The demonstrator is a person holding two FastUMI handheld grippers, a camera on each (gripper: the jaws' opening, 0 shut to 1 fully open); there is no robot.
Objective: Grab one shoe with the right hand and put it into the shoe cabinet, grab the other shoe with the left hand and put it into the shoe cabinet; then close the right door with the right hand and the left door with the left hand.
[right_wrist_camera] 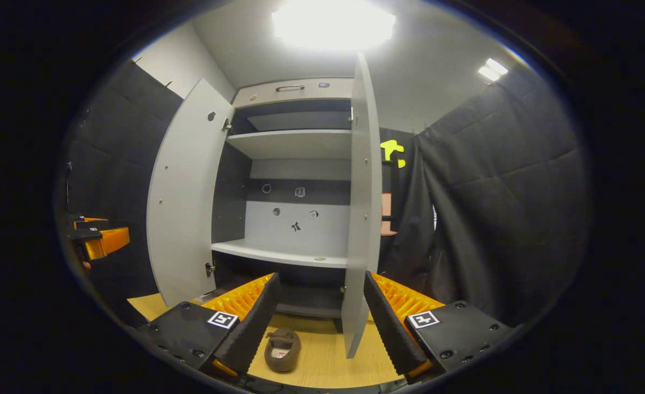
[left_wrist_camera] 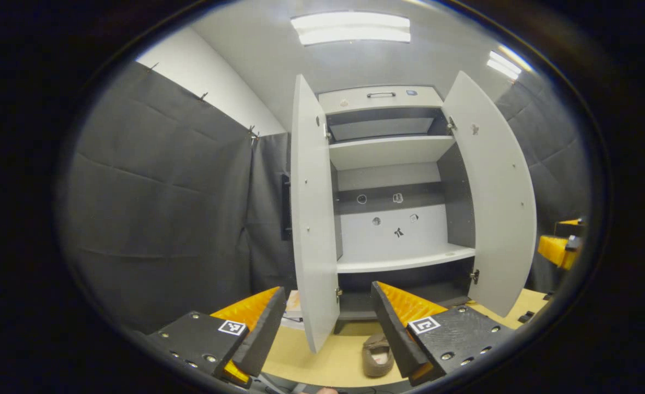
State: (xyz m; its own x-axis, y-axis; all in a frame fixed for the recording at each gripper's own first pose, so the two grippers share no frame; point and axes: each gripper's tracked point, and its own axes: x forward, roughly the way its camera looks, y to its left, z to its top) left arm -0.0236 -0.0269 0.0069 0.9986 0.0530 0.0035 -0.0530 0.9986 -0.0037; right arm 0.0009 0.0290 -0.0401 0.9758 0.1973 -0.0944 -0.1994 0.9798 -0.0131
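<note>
A white shoe cabinet [left_wrist_camera: 388, 150] stands ahead with its left door [left_wrist_camera: 314, 219] and right door [left_wrist_camera: 492, 191] swung wide. A brown shoe [left_wrist_camera: 377, 355] lies on the tan wooden surface [left_wrist_camera: 322, 361] in front of it, just beyond my left gripper [left_wrist_camera: 329, 288], which is open and holds nothing. In the right gripper view, a brown shoe [right_wrist_camera: 282, 348] lies between the open fingers of my right gripper [right_wrist_camera: 321, 275], low before the cabinet [right_wrist_camera: 295, 145]. Whether both views show the same shoe I cannot tell. Each gripper also appears at the other view's edge: right gripper [left_wrist_camera: 560, 249], left gripper [right_wrist_camera: 100, 241].
Black cloth walls [left_wrist_camera: 163, 208] close in on both sides of the cabinet. The lower white shelf [right_wrist_camera: 278, 254] sits above a dark bottom compartment [right_wrist_camera: 311, 298]. The right door's edge [right_wrist_camera: 363, 208] stands close in front of my right gripper.
</note>
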